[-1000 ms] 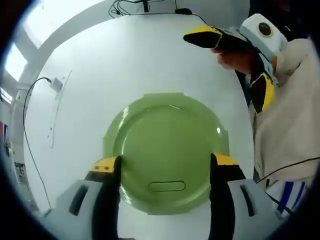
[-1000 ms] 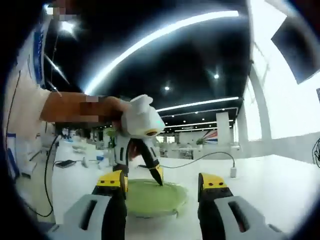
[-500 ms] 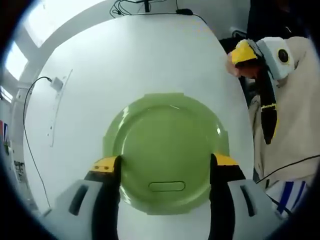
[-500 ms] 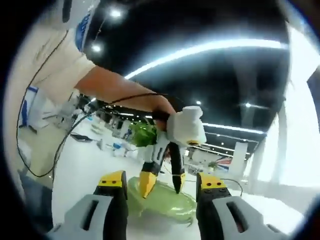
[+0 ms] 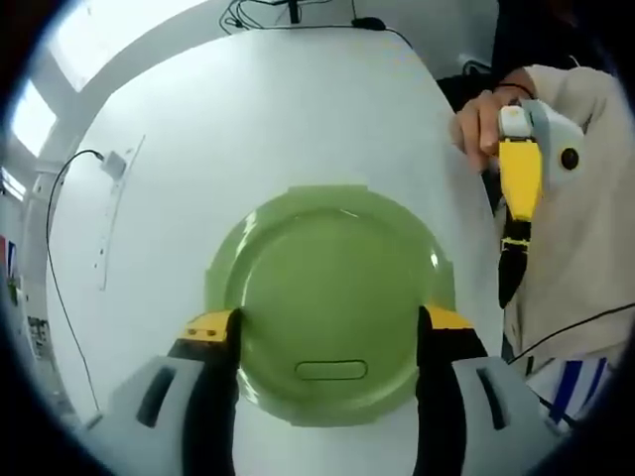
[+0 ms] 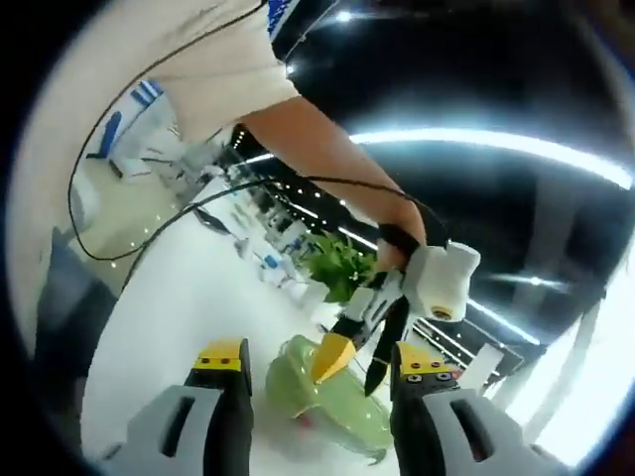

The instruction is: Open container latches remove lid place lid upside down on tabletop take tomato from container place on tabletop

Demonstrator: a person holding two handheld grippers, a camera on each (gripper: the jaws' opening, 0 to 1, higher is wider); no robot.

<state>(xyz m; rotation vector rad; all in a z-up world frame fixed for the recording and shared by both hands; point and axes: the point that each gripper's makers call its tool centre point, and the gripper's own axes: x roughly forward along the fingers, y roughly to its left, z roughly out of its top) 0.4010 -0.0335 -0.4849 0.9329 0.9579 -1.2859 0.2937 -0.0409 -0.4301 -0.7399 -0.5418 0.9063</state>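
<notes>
A round green container (image 5: 332, 288) with its lid on sits in the middle of the white table (image 5: 248, 109); what is inside is hidden. In the left gripper view my left gripper (image 5: 327, 319) is open just above it, with one jaw over each side of the near rim. My right gripper (image 5: 511, 268) hangs at the table's right edge in a hand, pointing down, away from the container. In the right gripper view my right gripper (image 6: 322, 359) is open with nothing between the jaws. Beyond it my left gripper (image 6: 352, 369) hovers over the green container (image 6: 322, 402).
A black cable (image 5: 60, 248) and a small adapter (image 5: 111, 166) lie at the table's left side, and more cables (image 5: 288, 15) at its far edge. The person's pale shirt (image 5: 575, 258) stands close to the right edge. A plant (image 6: 342, 266) shows in the background.
The right gripper has swung off the table's far right part back to its right edge and turned downward, so its view has rolled. The left gripper and container have not moved.
</notes>
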